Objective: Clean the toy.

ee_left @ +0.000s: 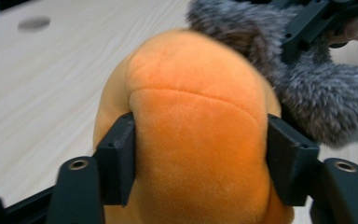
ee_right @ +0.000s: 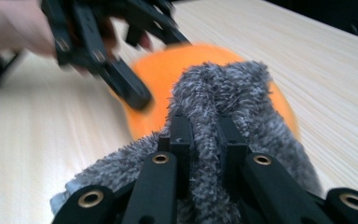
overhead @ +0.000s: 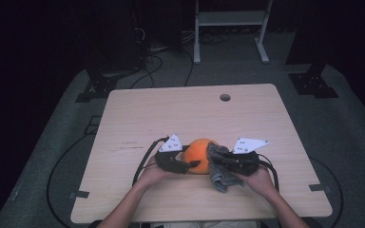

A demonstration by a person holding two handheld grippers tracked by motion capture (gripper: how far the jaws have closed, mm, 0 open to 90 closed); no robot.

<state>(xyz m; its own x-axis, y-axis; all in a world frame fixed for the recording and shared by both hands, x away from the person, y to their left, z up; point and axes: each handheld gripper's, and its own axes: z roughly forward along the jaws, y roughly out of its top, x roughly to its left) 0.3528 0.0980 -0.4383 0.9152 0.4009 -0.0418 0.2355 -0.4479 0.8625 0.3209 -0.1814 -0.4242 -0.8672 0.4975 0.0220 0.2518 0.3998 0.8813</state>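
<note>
Near table edge: left gripper (overhead: 186, 164) clamps the orange plush ball (overhead: 199, 156), pads pressed into its sides; right gripper (overhead: 217, 160) pinches a fold of grey fuzzy cloth (overhead: 218, 176), jaws nearly together. Cloth drapes against ball's right side; both sit on the wooden table (overhead: 171, 114), grommet hole (overhead: 225, 97) beyond

We count one orange plush toy (overhead: 198, 153) near the front edge of the table (overhead: 180, 114), a single one, round and soft. Against it we see one grey fluffy cloth (overhead: 218, 176), no second piece. Two grippers are at work: one left gripper (overhead: 186, 165), one right gripper (overhead: 221, 159), each with two black jaws, so four jaws in all. Two hands (overhead: 153, 175) come in from the front edge. We make out one round hole (overhead: 225, 97) near the far edge, and one white metal frame (overhead: 230, 21) on the floor beyond.
</note>
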